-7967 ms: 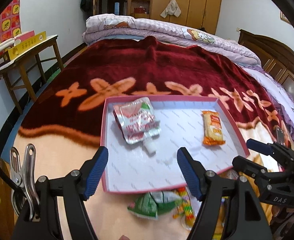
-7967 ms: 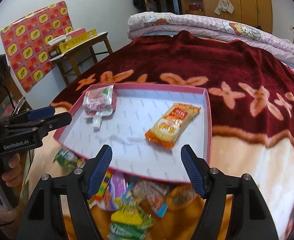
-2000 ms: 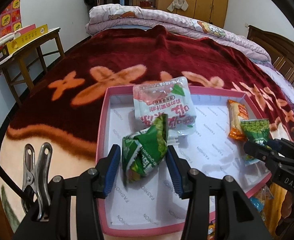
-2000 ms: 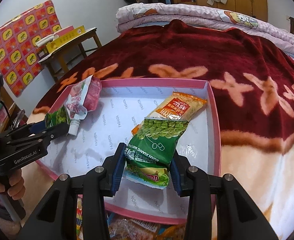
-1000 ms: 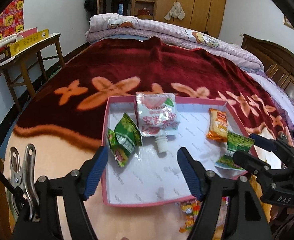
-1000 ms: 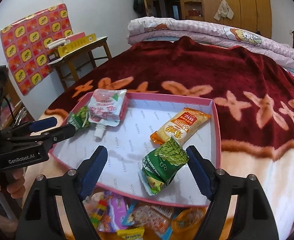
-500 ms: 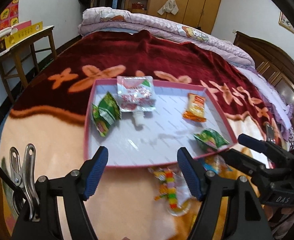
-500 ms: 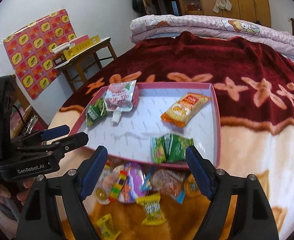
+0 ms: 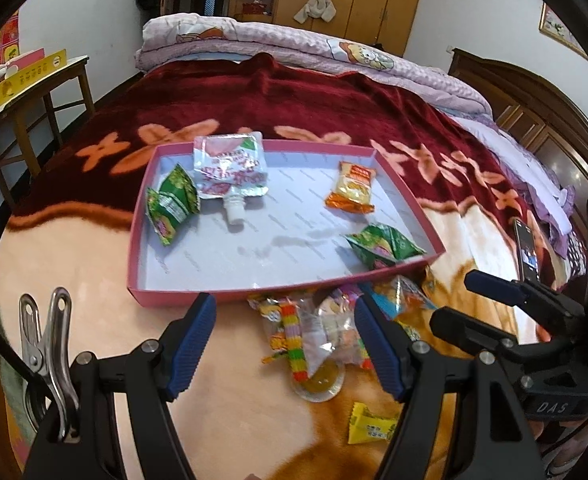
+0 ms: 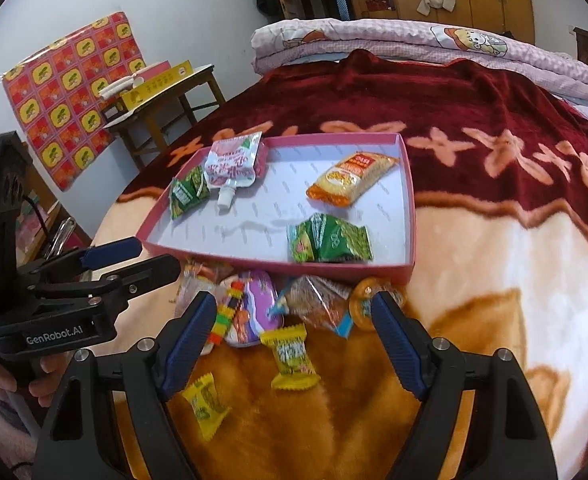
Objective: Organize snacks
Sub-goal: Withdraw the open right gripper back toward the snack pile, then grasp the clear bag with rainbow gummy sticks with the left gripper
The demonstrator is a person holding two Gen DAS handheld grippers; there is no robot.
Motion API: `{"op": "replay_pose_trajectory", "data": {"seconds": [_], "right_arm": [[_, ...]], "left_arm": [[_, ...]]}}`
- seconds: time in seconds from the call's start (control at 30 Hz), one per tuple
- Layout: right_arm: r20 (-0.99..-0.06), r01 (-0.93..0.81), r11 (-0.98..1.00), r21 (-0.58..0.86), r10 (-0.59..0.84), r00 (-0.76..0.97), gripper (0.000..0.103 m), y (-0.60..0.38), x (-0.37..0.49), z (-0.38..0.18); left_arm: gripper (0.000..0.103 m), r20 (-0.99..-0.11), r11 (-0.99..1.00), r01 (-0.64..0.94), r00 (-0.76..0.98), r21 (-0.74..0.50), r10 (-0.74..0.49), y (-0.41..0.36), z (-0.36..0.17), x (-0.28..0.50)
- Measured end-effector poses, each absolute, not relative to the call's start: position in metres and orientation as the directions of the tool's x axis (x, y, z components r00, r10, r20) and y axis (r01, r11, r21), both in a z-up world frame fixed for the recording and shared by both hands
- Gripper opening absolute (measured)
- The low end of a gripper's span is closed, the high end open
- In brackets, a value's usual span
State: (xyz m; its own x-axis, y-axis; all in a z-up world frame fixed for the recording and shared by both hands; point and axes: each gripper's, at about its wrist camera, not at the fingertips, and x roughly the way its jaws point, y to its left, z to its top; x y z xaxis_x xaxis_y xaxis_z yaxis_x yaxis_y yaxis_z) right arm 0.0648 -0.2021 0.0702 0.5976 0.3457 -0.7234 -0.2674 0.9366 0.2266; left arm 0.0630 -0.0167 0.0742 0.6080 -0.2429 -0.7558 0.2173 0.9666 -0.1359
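Fingers of both grippers, left (image 9: 283,342) and right (image 10: 291,336), gape wide and empty; loose snack pile (image 10: 277,308) lies lower centre, just ahead of the right pair, below the pink tray (image 10: 410,216) on the bed

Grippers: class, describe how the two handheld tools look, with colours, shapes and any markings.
Both are black, each with two angled arms fixed by silver bolts and ribbed blue pads. The left gripper body reads "GenRobot.AI"; a metal clip hangs beside it. The right gripper body reads "DAS".
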Motion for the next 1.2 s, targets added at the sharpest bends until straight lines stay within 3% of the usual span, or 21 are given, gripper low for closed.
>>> {"op": "replay_pose_trajectory", "data": {"seconds": [0.8, 1.1, 1.2], "right_arm": [[-0.739, -0.243, 0.933, 0.264, 0.358, 0.571, 0.082, -0.223, 0.051, 0.045], [-0.743, -0.26, 0.927, 0.269, 0.372, 0.556, 0.082, -0.214, 0.051, 0.042], [-0.744, -0.269, 0.925, 0.268, 0.377, 0.553, 0.082, -0.211, 0.05, 0.041]], "left_arm": [[0.074, -0.783, 0.964, 0.262, 0.59, -0.044, -0.196, -0.05, 0.046, 0.061], [0.064, -0.794, 0.967, 0.246, 0.572, -0.072, -0.205, -0.044, 0.039, 0.066], [0.055, -0.786, 0.966, 0.249, 0.584, -0.063, -0.202, -0.042, 0.04, 0.065]]}}
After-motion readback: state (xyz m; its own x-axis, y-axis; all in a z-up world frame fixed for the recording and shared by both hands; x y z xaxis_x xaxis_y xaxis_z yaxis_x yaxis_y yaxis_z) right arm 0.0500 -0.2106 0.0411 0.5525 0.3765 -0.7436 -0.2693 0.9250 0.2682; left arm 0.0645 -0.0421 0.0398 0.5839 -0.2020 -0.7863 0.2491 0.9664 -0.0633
